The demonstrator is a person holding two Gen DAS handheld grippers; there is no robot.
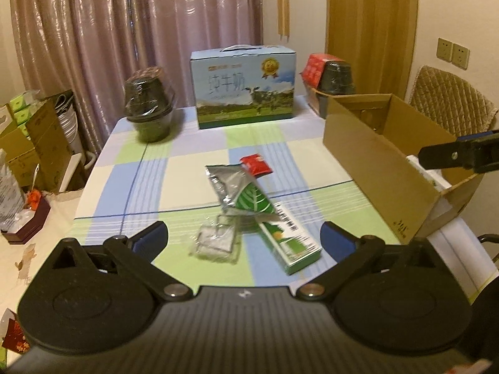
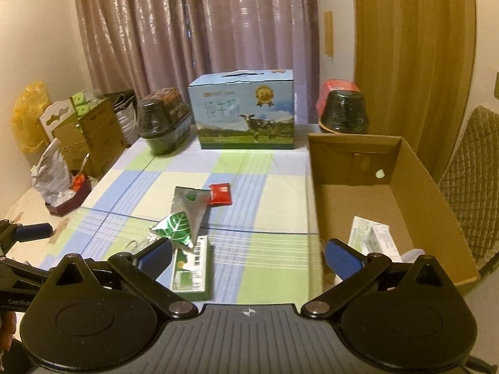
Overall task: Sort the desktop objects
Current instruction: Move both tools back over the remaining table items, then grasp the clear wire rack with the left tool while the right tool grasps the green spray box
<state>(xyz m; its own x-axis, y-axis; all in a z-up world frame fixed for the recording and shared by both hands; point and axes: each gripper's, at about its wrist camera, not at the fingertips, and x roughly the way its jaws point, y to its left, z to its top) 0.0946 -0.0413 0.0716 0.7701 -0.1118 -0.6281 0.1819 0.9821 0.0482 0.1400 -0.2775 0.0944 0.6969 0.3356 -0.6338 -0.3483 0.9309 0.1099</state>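
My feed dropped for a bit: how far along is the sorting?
Done: some white and green packets already lie in the cardboard box. In hand: nothing; the left gripper and right gripper are both open and empty. Left on the tablecloth: the red sachet, silver pouch, green leaf pouch, green carton and a clear packet.

Counter (image 1: 193,168) spread with a checked cloth of blue, green and cream. Lying mid-counter in 1 loose cluster: red sachet (image 1: 256,164), silver-and-green foil pouch (image 1: 237,190) overlapping it, green carton (image 1: 288,243) partly under the pouch, clear plastic packet (image 1: 215,243) just beside. Standing along the far edge: milk box (image 1: 244,88), 2 wrapped dark bowl stacks (1 each side) (image 1: 149,106). Resting at right: open cardboard box (image 2: 402,193).
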